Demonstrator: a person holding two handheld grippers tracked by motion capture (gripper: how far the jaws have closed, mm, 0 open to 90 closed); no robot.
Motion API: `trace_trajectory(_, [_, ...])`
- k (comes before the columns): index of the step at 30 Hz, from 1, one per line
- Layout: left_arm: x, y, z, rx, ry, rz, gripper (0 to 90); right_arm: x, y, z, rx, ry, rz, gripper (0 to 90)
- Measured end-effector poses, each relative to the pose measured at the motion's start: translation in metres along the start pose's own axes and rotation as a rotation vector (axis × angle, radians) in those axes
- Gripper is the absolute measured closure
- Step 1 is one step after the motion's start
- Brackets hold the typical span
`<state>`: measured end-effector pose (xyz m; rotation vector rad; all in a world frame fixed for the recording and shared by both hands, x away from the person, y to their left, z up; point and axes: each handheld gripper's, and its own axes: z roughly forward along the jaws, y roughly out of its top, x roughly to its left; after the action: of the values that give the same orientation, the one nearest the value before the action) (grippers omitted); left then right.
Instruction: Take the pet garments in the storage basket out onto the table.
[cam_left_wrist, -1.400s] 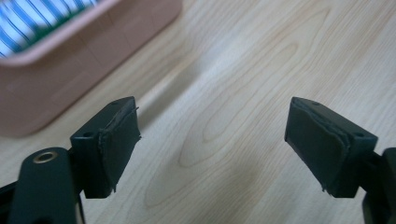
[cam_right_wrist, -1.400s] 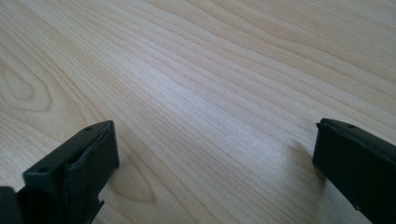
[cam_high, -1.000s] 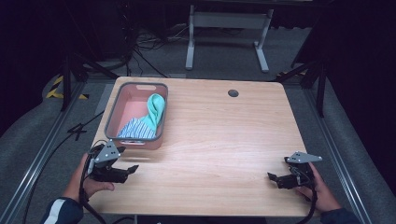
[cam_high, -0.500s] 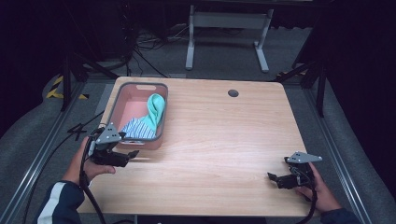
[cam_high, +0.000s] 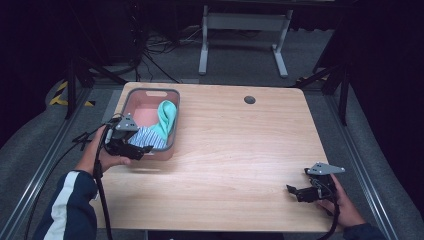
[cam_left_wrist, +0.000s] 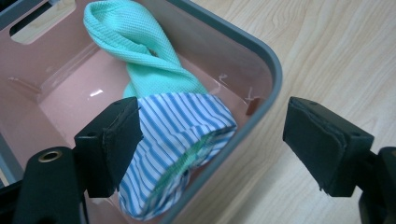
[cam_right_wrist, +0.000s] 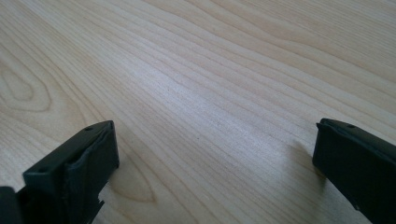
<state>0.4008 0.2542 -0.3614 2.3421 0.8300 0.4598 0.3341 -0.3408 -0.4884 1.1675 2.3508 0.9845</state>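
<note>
The left tool (cam_left_wrist: 212, 140) hangs over the near corner of a pink bin (cam_left_wrist: 271, 70) with a grey rim, its jaws spread wide apart and gripping nothing. One jaw sits inside the bin, above a blue-and-white striped cloth (cam_left_wrist: 182, 140); the other jaw sits outside the bin wall, above the bare wood of the counter (cam_left_wrist: 327, 56). The rim of the bin runs between the two jaws. The striped cloth lies bunched in the corner directly ahead of the tool, and whether the inner jaw touches it cannot be told. Beyond the striped cloth, farther from the tool, a mint green cloth (cam_left_wrist: 140, 51) lies twisted along the bin wall, one end tucked against the striped cloth. A slot handle is cut in the far end wall of the bin.

In the high view, the left tool (cam_high: 142, 150) is held in the person's left hand (cam_high: 100, 155), with a dark sleeve bearing a white stripe behind it, at the near end of the bin (cam_high: 172, 95). The striped cloth (cam_high: 147, 137) lies just ahead of it and the green cloth (cam_high: 167, 117) beyond that.

The right tool (cam_high: 295, 192) is held in the right hand (cam_high: 340, 205) low over the counter (cam_high: 240, 150), well apart from the bin. Its jaws are also spread wide with nothing between them; in the right gripper view this tool (cam_right_wrist: 215, 163) has only plain wood grain ahead of it.
</note>
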Motion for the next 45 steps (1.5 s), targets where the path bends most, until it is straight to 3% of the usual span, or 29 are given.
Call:
trace_trajectory(9, [0.018,0.020,0.024,0.054,-0.004,-0.017,20.3,0.000,0.000,0.000,0.000,0.000,0.000,0.7])
trace_trajectory(14, [0.025,0.029,0.044,0.116,0.002,-0.010,21.2,0.000,0.000,0.000,0.000,0.000,0.000,0.7])
trace_trajectory(16, [0.031,0.033,0.055,0.173,-0.036,-0.027,21.1,0.000,0.000,0.000,0.000,0.000,0.000,0.7])
trace_trajectory(17, [0.033,0.035,0.062,0.201,-0.019,-0.029,21.1,0.000,0.000,0.000,0.000,0.000,0.000,0.7])
trace_trajectory(23, [0.040,0.039,0.083,0.274,-0.022,-0.055,21.1,0.000,0.000,0.000,0.000,0.000,0.000,0.7])
trace_trajectory(27, [0.043,0.042,0.097,0.329,-0.033,-0.038,20.8,0.000,0.000,0.000,0.000,0.001,-0.001,0.7])
trace_trajectory(32, [0.045,0.043,0.113,0.395,-0.015,-0.036,19.5,0.000,0.000,0.000,0.000,0.001,-0.001,0.7])
trace_trajectory(36, [0.049,0.041,0.125,0.476,-0.004,-0.050,18.6,0.000,0.000,-0.001,-0.001,0.004,0.001,0.7])
trace_trajectory(42, [0.052,0.038,0.137,0.534,0.005,-0.066,15.1,0.000,-0.001,-0.001,-0.002,0.004,0.001,0.7])
trace_trajectory(45, [0.052,0.039,0.140,0.545,-0.015,-0.076,15.2,0.000,-0.001,-0.001,-0.002,0.004,0.001,0.7])
